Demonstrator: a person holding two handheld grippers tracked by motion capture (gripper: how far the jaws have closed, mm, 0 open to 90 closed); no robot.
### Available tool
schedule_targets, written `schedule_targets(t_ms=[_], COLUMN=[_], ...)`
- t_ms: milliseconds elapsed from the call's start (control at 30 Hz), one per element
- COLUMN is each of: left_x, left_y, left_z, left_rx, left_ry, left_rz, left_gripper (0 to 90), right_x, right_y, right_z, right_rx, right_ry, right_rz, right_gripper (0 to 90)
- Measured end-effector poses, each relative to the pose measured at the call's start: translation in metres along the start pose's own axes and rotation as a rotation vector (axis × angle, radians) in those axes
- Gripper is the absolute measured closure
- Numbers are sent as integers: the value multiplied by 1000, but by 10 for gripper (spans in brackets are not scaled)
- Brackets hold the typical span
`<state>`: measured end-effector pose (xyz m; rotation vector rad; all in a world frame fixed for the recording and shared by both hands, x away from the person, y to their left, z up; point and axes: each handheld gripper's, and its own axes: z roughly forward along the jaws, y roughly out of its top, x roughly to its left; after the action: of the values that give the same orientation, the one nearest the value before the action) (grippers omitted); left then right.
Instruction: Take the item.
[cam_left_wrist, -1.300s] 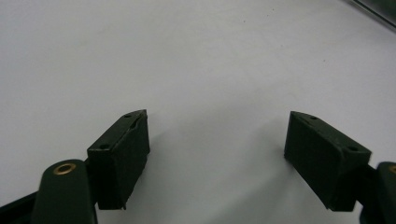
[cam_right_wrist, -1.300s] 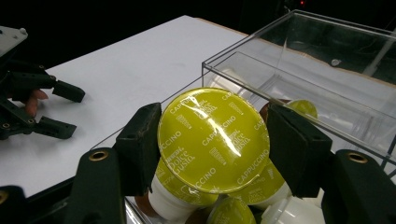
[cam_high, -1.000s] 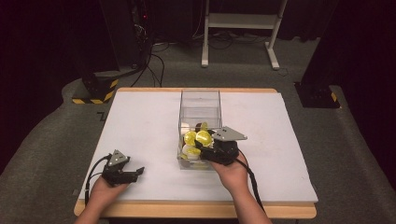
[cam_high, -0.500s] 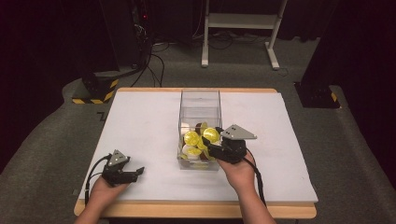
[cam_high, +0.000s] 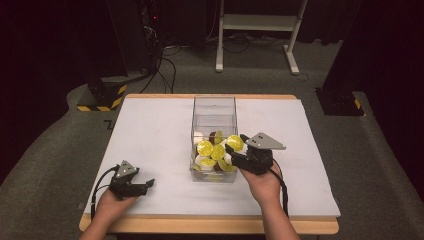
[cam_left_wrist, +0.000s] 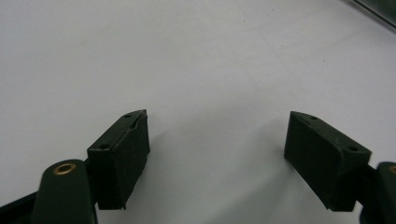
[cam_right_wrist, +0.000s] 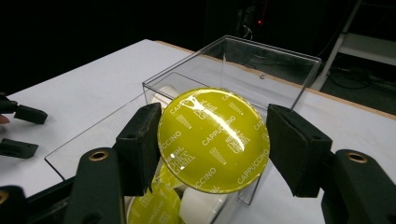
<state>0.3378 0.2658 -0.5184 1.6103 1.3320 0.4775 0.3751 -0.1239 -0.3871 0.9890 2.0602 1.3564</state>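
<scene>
Brimming clear box (cam_high: 214, 107) of yellow-lidded capsules (cam_high: 205, 148) — right gripper (cam_right_wrist: 212, 135) fingers clamping one capsule (cam_right_wrist: 212, 140) — left gripper (cam_left_wrist: 217, 149) fingers wide, empty

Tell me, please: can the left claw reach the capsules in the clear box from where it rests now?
Probably yes. The left claw is open and empty, bare table lies between it and the open-topped clear box, though the right claw holds a capsule over it.

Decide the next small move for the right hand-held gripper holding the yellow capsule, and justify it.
Probably lift a little higher: the right hand-held gripper clamps the yellow foil-lidded coffee capsule just above the clear plastic box, with more capsules right below.
</scene>
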Motion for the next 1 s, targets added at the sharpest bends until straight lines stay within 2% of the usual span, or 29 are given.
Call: schedule_targets(t_ms=[700,1000], left_x=[0,0], left_y=[0,0], left_z=[0,0], left_rx=[0,0], left_ry=[0,0], left_rz=[0,-1], left_gripper=[223,223], right_x=[-29,-48], right_y=[-5,-13], right_z=[-21,-24], right_rx=[-22,-9], right_ry=[-81,-130], right_rz=[51,82], right_gripper=[384,385])
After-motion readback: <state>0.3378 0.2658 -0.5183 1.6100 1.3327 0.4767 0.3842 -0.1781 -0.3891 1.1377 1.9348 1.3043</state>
